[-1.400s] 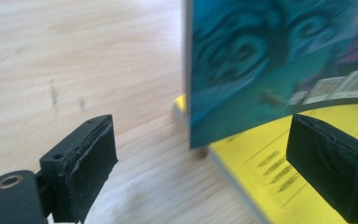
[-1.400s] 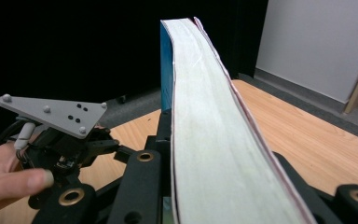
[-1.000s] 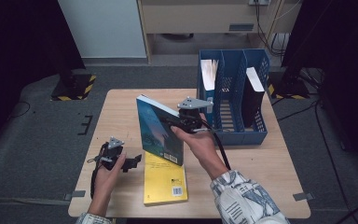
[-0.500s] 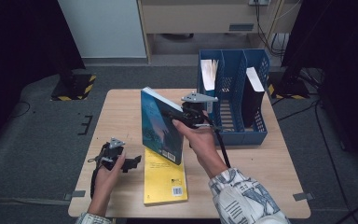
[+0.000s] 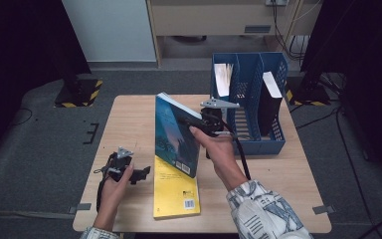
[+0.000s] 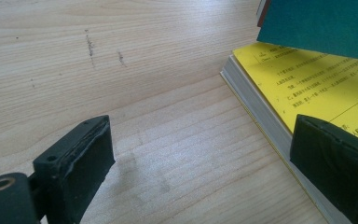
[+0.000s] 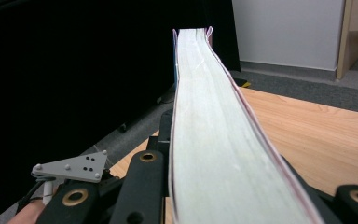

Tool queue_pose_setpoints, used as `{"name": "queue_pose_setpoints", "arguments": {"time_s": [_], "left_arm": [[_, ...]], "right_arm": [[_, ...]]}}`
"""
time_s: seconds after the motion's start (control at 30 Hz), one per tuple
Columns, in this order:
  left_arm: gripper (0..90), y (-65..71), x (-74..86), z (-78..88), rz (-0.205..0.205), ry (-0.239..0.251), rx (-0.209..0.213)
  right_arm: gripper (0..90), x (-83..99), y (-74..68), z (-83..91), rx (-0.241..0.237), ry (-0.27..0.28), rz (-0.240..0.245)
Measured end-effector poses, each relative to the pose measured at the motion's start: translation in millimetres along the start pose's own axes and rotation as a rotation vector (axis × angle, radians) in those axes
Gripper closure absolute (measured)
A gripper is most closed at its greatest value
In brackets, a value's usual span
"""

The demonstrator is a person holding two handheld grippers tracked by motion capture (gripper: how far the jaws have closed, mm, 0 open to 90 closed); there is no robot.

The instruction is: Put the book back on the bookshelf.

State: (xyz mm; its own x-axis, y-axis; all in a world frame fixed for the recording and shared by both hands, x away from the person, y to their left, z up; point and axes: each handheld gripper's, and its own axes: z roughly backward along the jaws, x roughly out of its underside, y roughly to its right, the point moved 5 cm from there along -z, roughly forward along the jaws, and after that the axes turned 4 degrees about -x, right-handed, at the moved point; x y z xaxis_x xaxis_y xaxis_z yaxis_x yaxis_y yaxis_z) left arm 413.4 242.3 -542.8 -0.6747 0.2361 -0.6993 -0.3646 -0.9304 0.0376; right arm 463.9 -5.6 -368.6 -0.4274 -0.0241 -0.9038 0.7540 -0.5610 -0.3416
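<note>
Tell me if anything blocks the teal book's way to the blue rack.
Nothing visible does. The right gripper holds the teal book upright beside the rack, with bare table between. The yellow book lies on the other side.

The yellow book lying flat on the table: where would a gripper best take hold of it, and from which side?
Probably its long page edge, from the left gripper's side. The yellow book lies flat with that thick block of pages bare toward the open jaws, so one pad could go over the cover, one under. The teal book in the right gripper overhangs its far end.

Glossy teal book, matt wooden table.
</note>
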Motion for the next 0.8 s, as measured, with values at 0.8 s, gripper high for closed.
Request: {"name": "queue_pose_setpoints", "arguments": {"time_s": [0.8], "left_arm": [[5.8, -2.8, 3.7, -4.1, 0.013, -0.022, -0.017]], "right_arm": [[73.8, 3.8, -0.6, 38.9, 0.023, -0.011, 0.025]]}}
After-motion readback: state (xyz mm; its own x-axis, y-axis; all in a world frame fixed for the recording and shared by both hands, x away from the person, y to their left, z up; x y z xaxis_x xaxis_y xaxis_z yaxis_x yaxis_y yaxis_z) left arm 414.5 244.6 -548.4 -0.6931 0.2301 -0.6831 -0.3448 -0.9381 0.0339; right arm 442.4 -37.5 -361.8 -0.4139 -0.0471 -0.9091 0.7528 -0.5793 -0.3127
